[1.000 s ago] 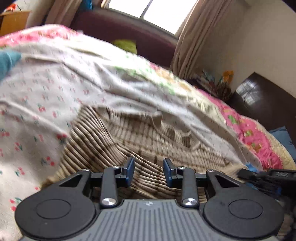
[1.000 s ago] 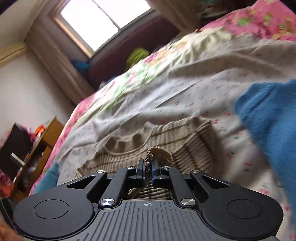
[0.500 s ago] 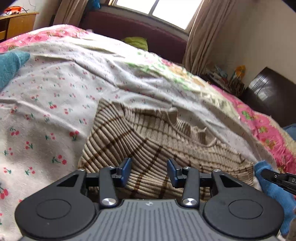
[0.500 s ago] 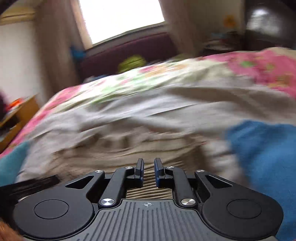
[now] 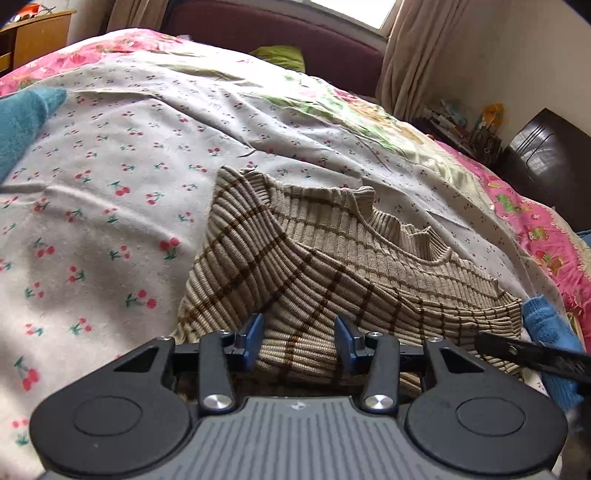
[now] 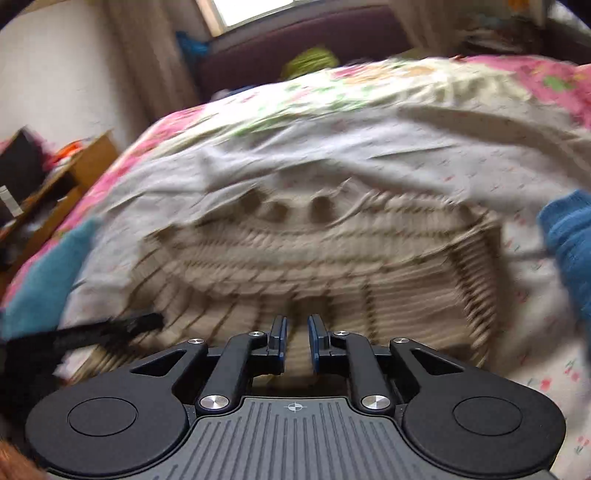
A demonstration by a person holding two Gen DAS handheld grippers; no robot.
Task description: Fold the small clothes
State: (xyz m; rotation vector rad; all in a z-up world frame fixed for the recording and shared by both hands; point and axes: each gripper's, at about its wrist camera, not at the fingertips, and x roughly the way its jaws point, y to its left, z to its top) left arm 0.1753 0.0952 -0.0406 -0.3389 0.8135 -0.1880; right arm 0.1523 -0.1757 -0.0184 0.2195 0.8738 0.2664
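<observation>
Clutter rings the bed: one wooden desk (image 5: 35,31) at far left, one dark cabinet (image 5: 550,162) at far right with a shelf of small bright items (image 5: 469,125) beside it, and one maroon headboard (image 5: 273,33) across the far end with a green cushion (image 5: 280,55) against it. Beige curtains (image 5: 417,55) hang beside the window.

One striped sweater (image 5: 332,258), beige ribbed knit with brown lines, lies on the cherry-print sheet (image 5: 110,177) near the middle of the bed, its collar toward the far side. One sleeve is folded across its body, running from the far left down toward the near right.

Two blue-green cloths flank it: a teal cloth (image 5: 22,122) well apart at the far left, and a blue cloth (image 5: 550,328) just beside the sweater's right hem. A pink floral quilt (image 5: 546,236) shows along the right edge under the sheet.

Two grippers are in view. The left gripper (image 5: 299,341) sits low over the sweater's near edge, jaws spread wide, gripping nothing. The right gripper (image 6: 295,341) hovers over the near part of the sweater with a narrow gap between its pads and no fabric in it; this view is motion-blurred. Each gripper's black tip pokes into the other's view at the near side, and nothing else lies on the sweater.
</observation>
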